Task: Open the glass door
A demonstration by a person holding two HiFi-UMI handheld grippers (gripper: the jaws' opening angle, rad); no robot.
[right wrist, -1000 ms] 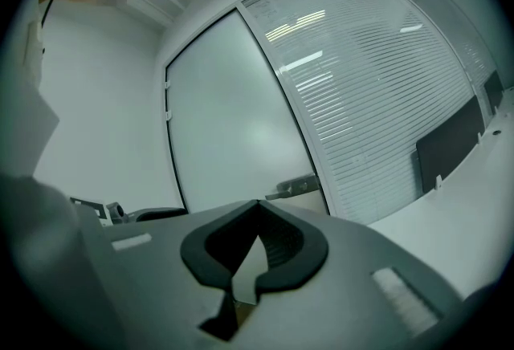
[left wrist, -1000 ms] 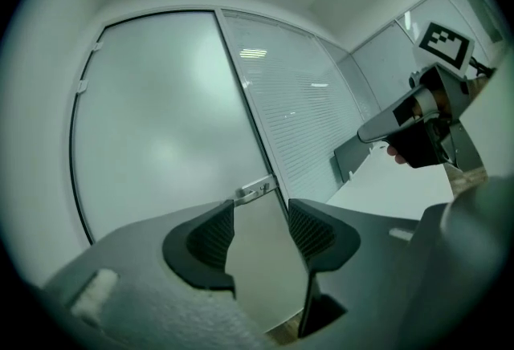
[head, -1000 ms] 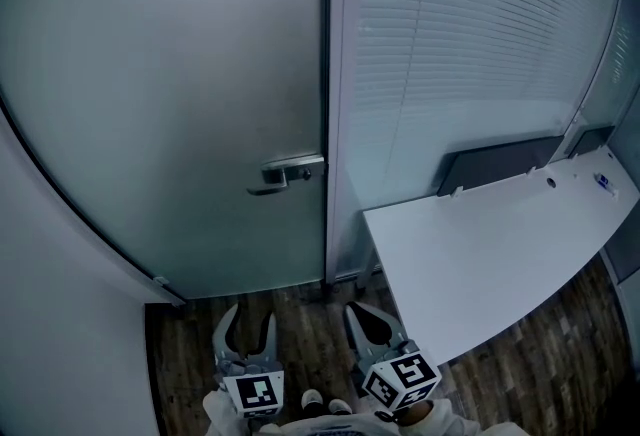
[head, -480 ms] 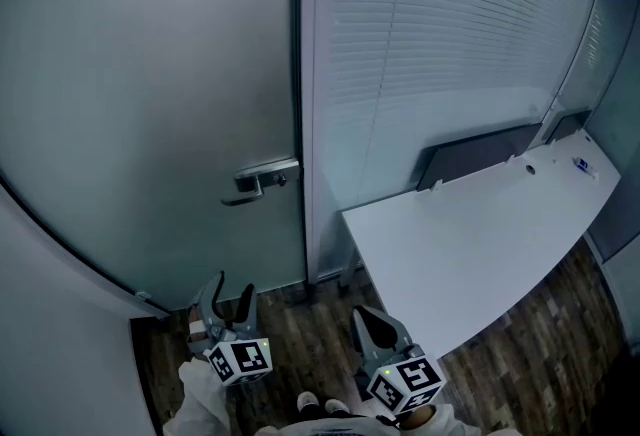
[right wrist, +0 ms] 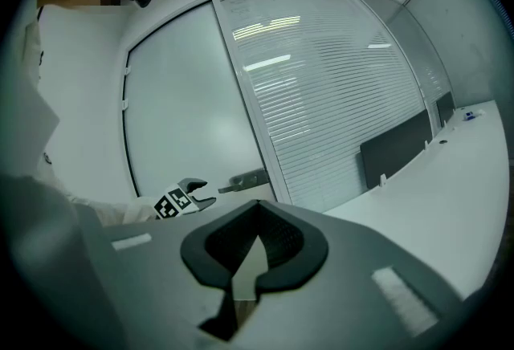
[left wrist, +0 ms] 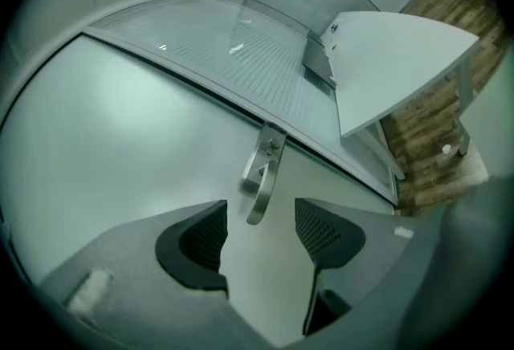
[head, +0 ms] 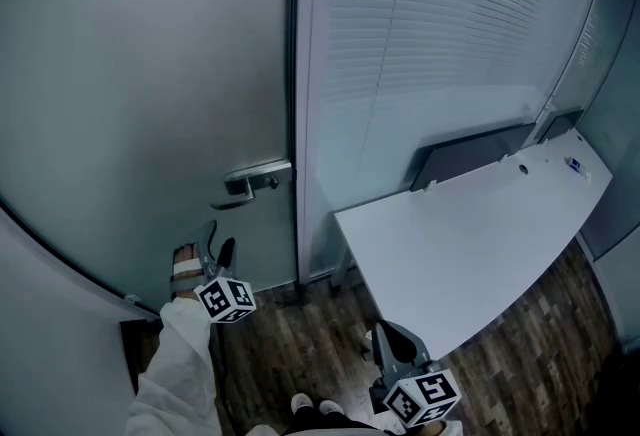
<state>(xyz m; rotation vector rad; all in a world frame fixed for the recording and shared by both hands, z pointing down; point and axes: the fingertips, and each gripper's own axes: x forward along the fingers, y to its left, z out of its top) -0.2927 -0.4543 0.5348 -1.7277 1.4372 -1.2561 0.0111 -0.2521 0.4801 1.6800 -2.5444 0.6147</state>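
My left fingers [left wrist: 325, 232] have just been opening, nothing between them. Door handle [left wrist: 262, 180] ahead: straddle it squarely before clenching. Right fingers [right wrist: 281, 238] clenched.

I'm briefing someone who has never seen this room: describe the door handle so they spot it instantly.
Find the large frosted glass door left of the slatted blinds. At its right edge, by the frame, sits the metal lever handle, pointing left across otherwise plain glass.
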